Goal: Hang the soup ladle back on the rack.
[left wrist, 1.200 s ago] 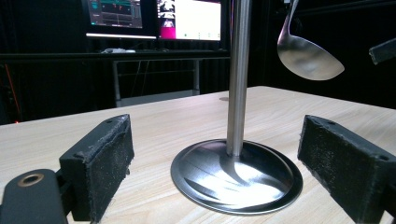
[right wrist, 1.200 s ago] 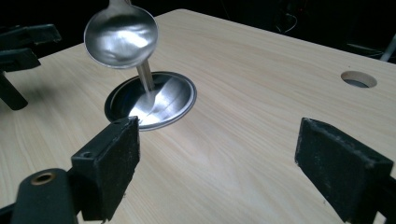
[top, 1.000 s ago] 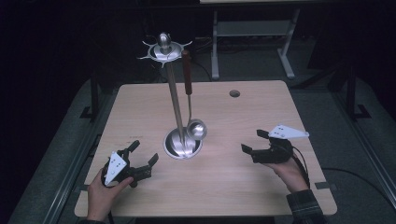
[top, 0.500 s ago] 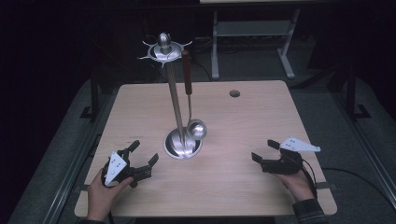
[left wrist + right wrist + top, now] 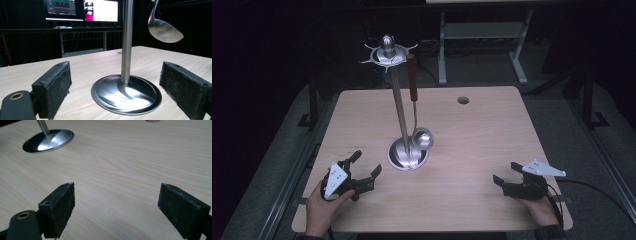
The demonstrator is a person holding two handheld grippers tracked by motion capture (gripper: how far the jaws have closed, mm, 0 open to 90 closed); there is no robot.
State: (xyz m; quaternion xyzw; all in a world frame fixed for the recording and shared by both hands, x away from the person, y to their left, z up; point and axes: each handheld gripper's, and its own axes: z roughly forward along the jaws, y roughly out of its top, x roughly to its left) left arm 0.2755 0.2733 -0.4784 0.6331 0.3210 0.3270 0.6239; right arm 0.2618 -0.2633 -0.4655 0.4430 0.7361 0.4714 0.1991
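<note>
Both grippers rest low on the wooden table (image 5: 492,130), jaws spread wide and holding nothing: the left gripper (image 5: 364,167) near the front-left edge, the right gripper (image 5: 504,172) near the front-right, each in a person's hand. Between them, a little left of centre, stands a metal utensil stand (image 5: 399,107), a slim upright pole on a round, polished base (image 5: 126,93), crowned by a star-shaped hook ring (image 5: 387,52). From one hook hangs a ladle (image 5: 416,115), its dark handle up at the ring and its steel bowl (image 5: 163,31) suspended just above the base, close beside the pole.

Seen along the left gripper's jaws, the base lies squarely between the two black pads (image 5: 58,86), near but not touching; the right gripper's pads (image 5: 62,206) frame bare tabletop, with the base well off toward the top left of its view.

By the look of it, the ladle is rigid and fairly light, free to swing on its hook, and its polished bowl would likely slip under a pinch. The handle, which appears to be wood or a matte sleeve, though the dim light leaves that uncertain, offers the surer hold; gripping it mid-length and lifting straight up should clear the hook. The stand looks top-heavy and tall on a smooth base, so a sideways tug could tip or slide it; steadying the pole low down with the nearer left gripper seems prudent.
</note>
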